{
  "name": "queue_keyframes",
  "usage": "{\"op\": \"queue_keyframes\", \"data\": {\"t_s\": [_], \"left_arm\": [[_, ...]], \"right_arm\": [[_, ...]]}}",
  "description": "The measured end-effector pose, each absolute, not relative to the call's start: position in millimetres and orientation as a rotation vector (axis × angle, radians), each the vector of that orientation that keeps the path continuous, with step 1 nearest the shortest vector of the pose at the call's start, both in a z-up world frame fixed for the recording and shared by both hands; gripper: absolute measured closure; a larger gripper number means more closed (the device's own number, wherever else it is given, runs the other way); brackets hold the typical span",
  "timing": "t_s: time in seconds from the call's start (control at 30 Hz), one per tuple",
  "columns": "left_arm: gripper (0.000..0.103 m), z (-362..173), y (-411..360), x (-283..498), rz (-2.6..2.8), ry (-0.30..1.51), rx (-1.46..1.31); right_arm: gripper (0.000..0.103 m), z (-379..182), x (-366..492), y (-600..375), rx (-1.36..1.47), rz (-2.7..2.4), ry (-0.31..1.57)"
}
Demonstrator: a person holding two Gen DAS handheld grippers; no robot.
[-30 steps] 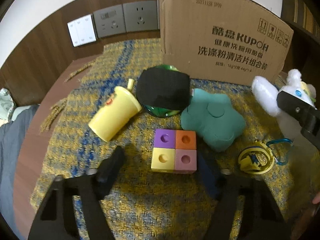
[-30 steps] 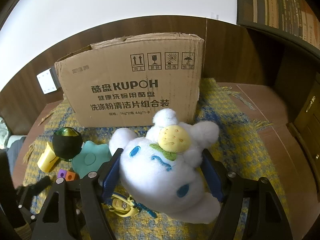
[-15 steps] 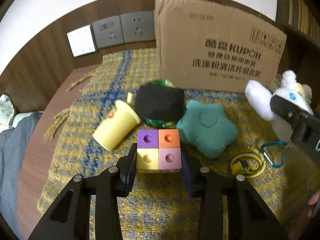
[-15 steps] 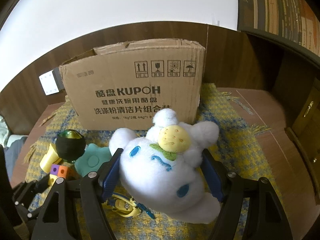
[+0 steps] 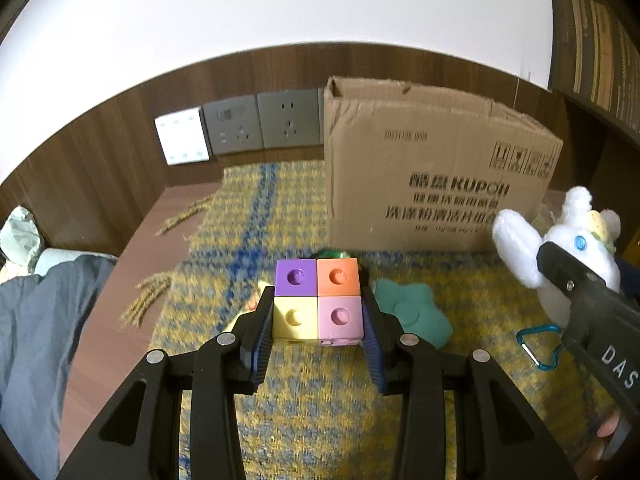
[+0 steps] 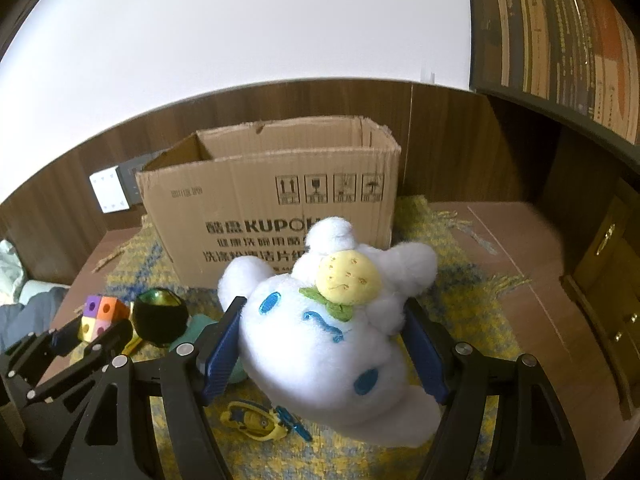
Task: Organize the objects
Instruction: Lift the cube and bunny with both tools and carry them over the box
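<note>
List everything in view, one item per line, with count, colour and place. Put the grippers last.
cardboard box: 1, brown, open top, back of mat
block cube: 1, purple, orange, yellow, pink, in left gripper
plush toy: 1, white, in right gripper
star cushion: 1, teal, on mat
round toy: 1, black and green, on mat
keychain: 1, yellow with blue clip, on mat
mat: 1, yellow and blue, on table
wall sockets: grey, beside a white switch
left gripper: shut on block cube
right gripper: shut on plush toy
</note>
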State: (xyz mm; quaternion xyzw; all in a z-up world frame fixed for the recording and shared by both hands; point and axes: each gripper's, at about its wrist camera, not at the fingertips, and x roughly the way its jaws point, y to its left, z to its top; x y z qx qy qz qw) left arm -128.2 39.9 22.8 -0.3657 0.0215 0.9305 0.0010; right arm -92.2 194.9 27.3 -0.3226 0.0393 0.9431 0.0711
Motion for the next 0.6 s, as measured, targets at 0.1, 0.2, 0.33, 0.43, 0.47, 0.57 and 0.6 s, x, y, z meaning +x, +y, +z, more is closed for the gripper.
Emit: {"op": "queue_keyframes", "data": {"t_s": [0.1, 0.2, 0.33, 0.43, 0.47, 0.57, 0.6], "left_arm": [[0.064, 32, 42, -130, 2.934, 0.083, -1.114], [0.064, 41, 45, -133, 2.946, 0.086, -1.084], [0.064, 51, 46, -140, 2.955, 0.085, -1.049], [0.064, 59, 49, -144, 2.959, 0.084, -1.023], [0.064, 61, 49, -145, 2.96, 0.084, -1.016], [0.064, 69, 52, -149, 2.963, 0.084, -0.986], [0.064, 71, 53, -150, 2.963, 0.083, -0.979]], "right_arm": [[0.029, 35, -92, 197, -0.95, 2.843, 0.117], [0.029, 42, -93, 198, -0.93, 2.851, 0.119], [0.029, 52, -93, 201, -0.898, 2.86, 0.116], [0.029, 59, -94, 203, -0.874, 2.864, 0.113], [0.029, 61, -95, 204, -0.867, 2.866, 0.112], [0.029, 70, -98, 204, -0.84, 2.872, 0.106], [0.029, 72, -99, 204, -0.834, 2.873, 0.103]]}}
